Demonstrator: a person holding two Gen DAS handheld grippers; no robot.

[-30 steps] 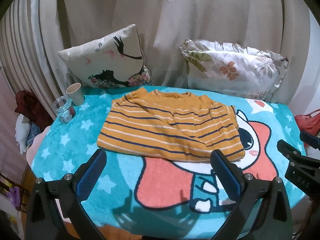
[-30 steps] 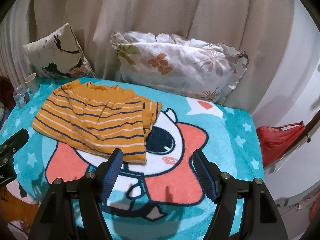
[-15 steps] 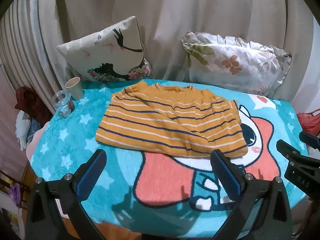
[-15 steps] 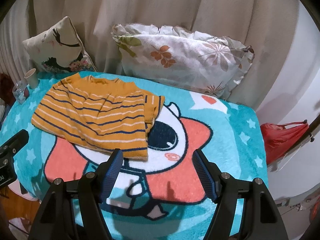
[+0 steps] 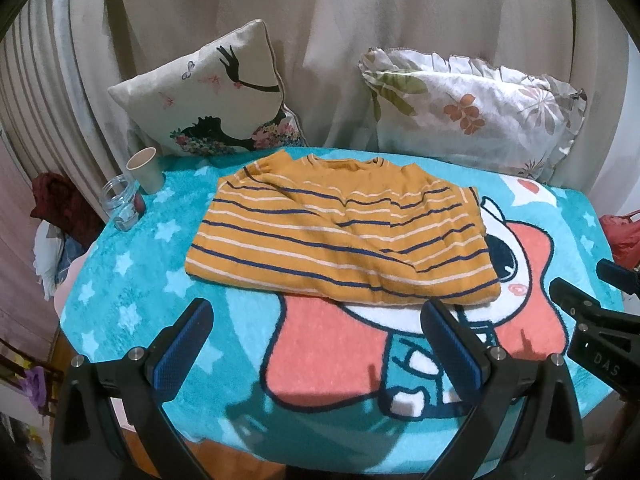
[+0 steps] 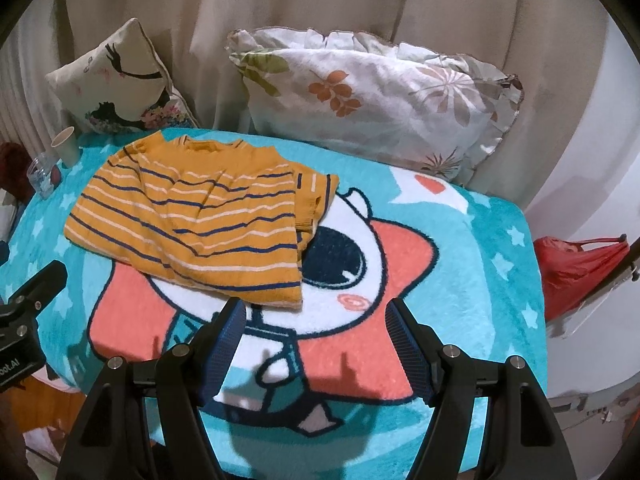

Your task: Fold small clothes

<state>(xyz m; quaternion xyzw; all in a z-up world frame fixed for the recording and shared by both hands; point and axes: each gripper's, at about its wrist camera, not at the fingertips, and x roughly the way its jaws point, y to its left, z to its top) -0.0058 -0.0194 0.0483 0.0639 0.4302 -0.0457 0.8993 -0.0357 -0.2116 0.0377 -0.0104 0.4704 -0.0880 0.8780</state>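
Readable in white capitals on the black plastic body of the right gripper (image 5: 600, 356), seen at the right edge of the left wrist view: "DAS", with anything further cut off by the frame. Readable in white on the black plastic body of the left gripper (image 6: 16, 360), at the left edge of the right wrist view: "bot.AI", its opening letters lost past the edge. No lettering legible on the turquoise cartoon blanket (image 6: 480, 240) covering the counter, only a small red heart inside a white speech bubble near the far right corner.
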